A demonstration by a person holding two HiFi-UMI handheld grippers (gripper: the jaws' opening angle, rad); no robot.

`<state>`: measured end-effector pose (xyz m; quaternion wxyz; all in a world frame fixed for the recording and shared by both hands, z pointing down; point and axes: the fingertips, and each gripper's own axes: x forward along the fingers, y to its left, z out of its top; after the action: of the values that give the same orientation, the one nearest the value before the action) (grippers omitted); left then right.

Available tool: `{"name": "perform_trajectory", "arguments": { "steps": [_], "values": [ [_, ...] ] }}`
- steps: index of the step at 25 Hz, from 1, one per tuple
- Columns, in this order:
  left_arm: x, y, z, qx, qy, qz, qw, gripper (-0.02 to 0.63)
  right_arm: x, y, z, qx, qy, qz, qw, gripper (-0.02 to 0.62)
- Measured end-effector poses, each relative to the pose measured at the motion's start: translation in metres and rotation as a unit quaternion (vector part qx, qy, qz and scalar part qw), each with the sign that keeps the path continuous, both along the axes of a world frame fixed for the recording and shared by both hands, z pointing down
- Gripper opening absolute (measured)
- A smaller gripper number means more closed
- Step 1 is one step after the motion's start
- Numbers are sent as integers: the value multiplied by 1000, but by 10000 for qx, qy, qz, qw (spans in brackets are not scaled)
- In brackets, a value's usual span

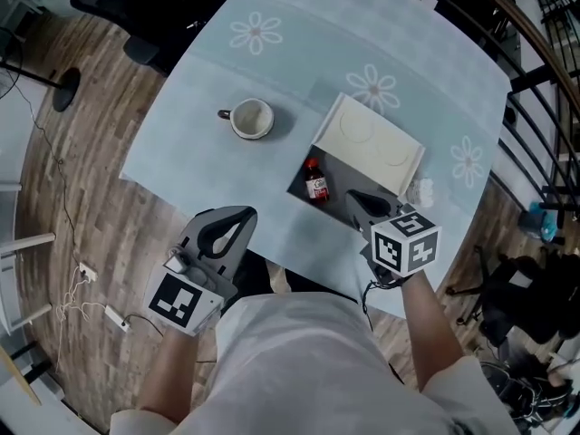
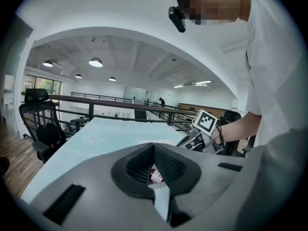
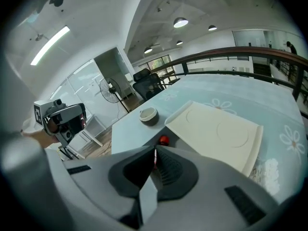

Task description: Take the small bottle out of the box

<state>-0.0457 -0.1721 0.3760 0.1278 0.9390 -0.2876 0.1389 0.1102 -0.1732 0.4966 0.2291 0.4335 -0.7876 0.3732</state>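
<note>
Surface: pale blue tablecloth printed with white daisies (image 1: 227, 62), wood-plank floor around it, office chairs and a railing beyond.
Right gripper (image 1: 353, 196): grey two-jaw tool, jaws pressed together with nothing between them. It hovers over the near right part of the box, tips pointing in over the opening.
Left gripper (image 1: 245, 214): same grey tool, jaws closed tip to tip and empty. It is held low at the near table edge, left of the box and apart from it.
Box: shallow box with a dark inside (image 1: 337, 208), just ahead of the right gripper. Its cream lid with two faint pressed circles (image 1: 372, 143) is flipped open toward the far right.
Task object: small bottle with a red cap and a red-and-white label (image 1: 316, 184), in the left corner of the box interior. Not gripped; whether it stands or lies flat I cannot tell.
Farther out: white ceramic mug with a dark handle (image 1: 251, 119), well left of the box and clear of the work.
Step in hand: approach, by my reading. The lid is already up and the bottle has not been picked up.
Next move needs: spreading the right jaws, shifting left across the opening, lowering around the bottle body, closing, then lifting clear of the box wall.
Watch for: a jaw catching the box rim, or nudging the bottle deeper into its corner.
</note>
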Motion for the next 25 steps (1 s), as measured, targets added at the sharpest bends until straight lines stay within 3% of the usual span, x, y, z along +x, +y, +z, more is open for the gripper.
{"name": "perform_trajectory", "arguments": {
  "steps": [12, 22, 25],
  "values": [
    [-28, -34, 14, -83, 249, 523, 9983, 20, -17, -11, 37, -525, 479, 387, 9967, 25],
    [-59, -54, 31, -230, 382, 692, 9966, 20, -36, -19, 76, -806, 847, 359, 9925, 29],
    [-64, -58, 33, -257, 427, 713, 9962, 20, -41, -22, 76, -957, 1033, 325, 9895, 69]
  ]
}}
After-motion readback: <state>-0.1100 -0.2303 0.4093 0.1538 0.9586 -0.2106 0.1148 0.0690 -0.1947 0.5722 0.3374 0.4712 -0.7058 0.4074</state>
